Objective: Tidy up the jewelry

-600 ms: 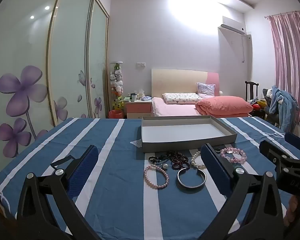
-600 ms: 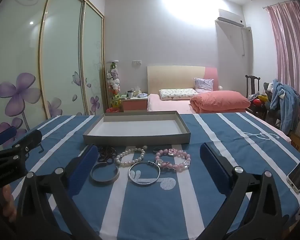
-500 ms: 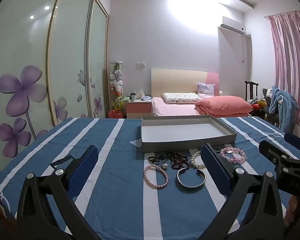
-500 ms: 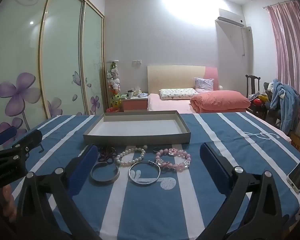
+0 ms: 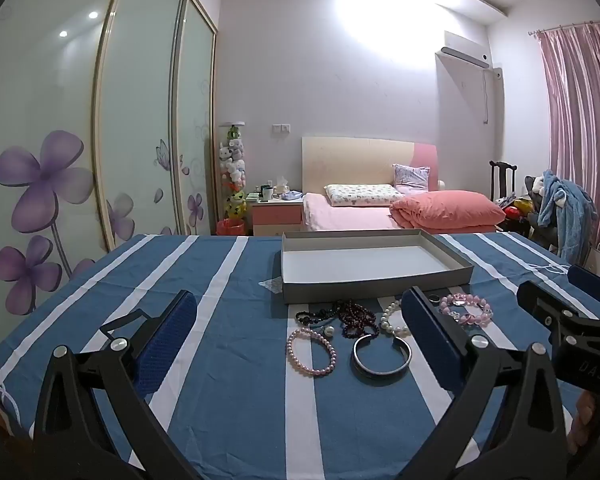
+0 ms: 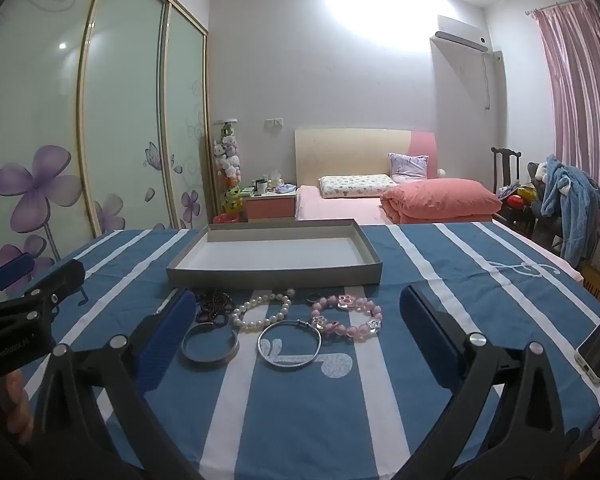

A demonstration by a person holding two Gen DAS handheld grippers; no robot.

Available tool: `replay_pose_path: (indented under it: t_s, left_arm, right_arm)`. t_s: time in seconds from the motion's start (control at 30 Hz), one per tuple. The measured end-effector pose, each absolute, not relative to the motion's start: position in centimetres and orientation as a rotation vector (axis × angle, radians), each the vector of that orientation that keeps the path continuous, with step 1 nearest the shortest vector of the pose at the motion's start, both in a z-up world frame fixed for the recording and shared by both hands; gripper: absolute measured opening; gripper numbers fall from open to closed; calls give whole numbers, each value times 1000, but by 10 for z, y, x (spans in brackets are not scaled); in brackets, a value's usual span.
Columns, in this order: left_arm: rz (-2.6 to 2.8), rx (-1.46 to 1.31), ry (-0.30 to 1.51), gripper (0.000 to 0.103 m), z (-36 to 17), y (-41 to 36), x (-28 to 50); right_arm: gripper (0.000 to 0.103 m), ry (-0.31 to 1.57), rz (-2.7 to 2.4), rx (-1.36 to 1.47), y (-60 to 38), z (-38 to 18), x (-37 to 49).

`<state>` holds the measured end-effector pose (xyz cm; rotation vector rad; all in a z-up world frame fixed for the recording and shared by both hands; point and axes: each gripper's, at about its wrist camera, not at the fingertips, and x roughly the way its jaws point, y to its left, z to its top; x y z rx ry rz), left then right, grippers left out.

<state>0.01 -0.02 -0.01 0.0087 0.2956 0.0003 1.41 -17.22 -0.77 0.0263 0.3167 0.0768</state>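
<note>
Gleaming on striped cloth [image 6: 300,400]: beaded bracelets [image 6: 346,314], smooth metal bangles [image 6: 290,344].

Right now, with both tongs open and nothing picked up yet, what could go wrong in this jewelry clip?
1. The dark bead strands lie tangled against the white pearl bracelet; a grab may drag several pieces at once.
2. The thin silver bangle lies flat on the cloth, so the right tongs could slip off it.
3. The phone sits near the table's edge and might get knocked.
</note>
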Motion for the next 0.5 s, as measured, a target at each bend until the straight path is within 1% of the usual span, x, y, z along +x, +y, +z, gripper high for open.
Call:
replay_pose_path:
  t_s: [0.5]
  left_arm:
    - [0,9,298,101,0,0,0]
  right_arm:
    - [99,319,77,28,-172,-9,15]
